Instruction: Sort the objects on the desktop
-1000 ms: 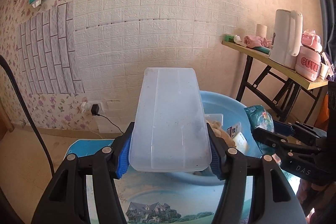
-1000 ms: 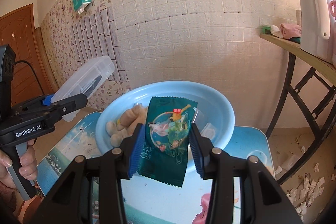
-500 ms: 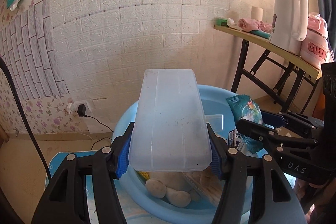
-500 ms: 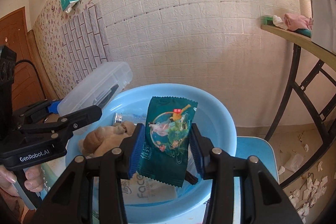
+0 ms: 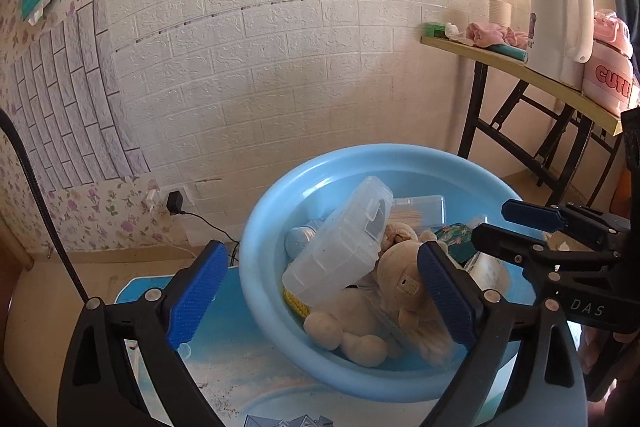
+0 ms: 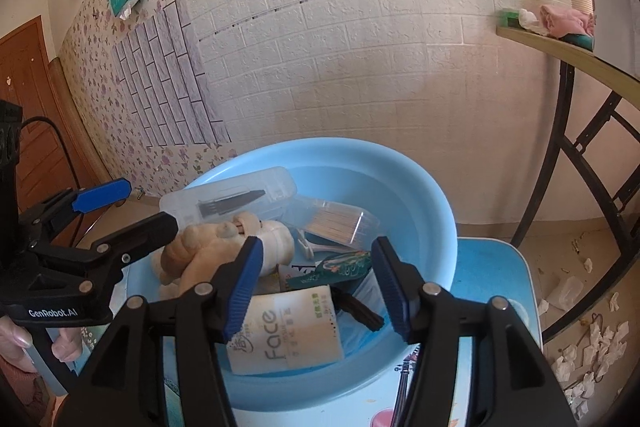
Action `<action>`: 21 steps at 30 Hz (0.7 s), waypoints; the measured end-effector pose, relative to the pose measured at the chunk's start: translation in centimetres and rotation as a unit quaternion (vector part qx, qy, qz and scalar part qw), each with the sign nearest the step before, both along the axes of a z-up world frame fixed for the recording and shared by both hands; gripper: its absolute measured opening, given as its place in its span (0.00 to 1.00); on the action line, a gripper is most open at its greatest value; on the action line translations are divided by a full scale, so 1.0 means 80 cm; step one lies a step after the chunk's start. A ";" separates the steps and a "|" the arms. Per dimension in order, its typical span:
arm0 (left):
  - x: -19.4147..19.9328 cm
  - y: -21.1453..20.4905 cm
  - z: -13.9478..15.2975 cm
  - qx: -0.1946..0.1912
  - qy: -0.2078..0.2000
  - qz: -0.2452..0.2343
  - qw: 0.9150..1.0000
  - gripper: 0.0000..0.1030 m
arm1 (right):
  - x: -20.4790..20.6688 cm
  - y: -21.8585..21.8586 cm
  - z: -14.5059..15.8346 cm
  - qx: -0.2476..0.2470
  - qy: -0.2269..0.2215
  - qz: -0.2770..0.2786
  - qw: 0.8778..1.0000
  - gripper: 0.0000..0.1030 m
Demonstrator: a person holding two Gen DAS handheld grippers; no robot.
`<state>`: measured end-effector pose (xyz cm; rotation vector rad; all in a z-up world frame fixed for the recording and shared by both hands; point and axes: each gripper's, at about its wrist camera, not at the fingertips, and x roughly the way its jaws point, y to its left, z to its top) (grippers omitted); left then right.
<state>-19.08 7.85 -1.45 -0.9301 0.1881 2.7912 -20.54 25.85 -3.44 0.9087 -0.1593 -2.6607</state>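
Observation:
A light blue basin (image 5: 360,151) (image 6: 320,146) stands on the blue printed table (image 5: 224,359). The clear plastic box (image 5: 340,247) (image 6: 232,197) lies tilted inside it, on a beige plush toy (image 5: 400,291) (image 6: 200,247). My left gripper (image 5: 320,291) (image 6: 120,207) hovers over the basin's near rim; its jaws are opening wide and grip nothing. The green snack packet (image 6: 344,267) (image 5: 456,243) rests in the basin beside a white "Face" tissue pack (image 6: 288,331). My right gripper (image 6: 316,283) (image 5: 536,227) is just above it; its jaws are opening, and its pads are clear of the packet.
The basin also holds a clear box of toothpicks (image 6: 336,223) and a razor (image 6: 316,247). A folding side table (image 5: 520,67) at the right carries a white kettle (image 5: 560,23) and a pink container (image 5: 608,75). Paper scraps (image 6: 580,347) litter the floor.
Both grippers moved in over the basin and opened. The clear box left the left jaws and lies on the plush toy. The green packet left the right jaws and lies in the basin.

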 end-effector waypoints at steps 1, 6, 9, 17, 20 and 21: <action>0.001 -0.002 0.000 0.000 -0.004 0.004 1.000 0.93 | 0.002 0.000 0.000 0.002 -0.005 -0.001 1.000 0.55; 0.010 -0.016 0.004 0.020 -0.020 0.027 0.999 0.97 | 0.017 0.003 0.011 0.009 -0.017 -0.011 1.000 0.67; 0.020 -0.020 0.008 0.019 -0.022 0.029 0.999 1.00 | 0.024 0.008 0.020 0.007 -0.021 -0.027 0.999 0.71; 0.060 -0.054 0.021 0.060 -0.011 0.087 0.994 1.00 | 0.047 -0.012 0.049 0.009 -0.017 -0.045 0.999 0.75; 0.073 -0.065 0.023 0.061 -0.010 0.095 0.994 1.00 | 0.071 -0.028 0.062 0.041 0.045 -0.038 0.997 0.85; 0.076 -0.068 0.023 0.058 -0.012 0.097 0.994 1.00 | 0.080 -0.033 0.065 0.053 0.064 -0.040 0.996 0.96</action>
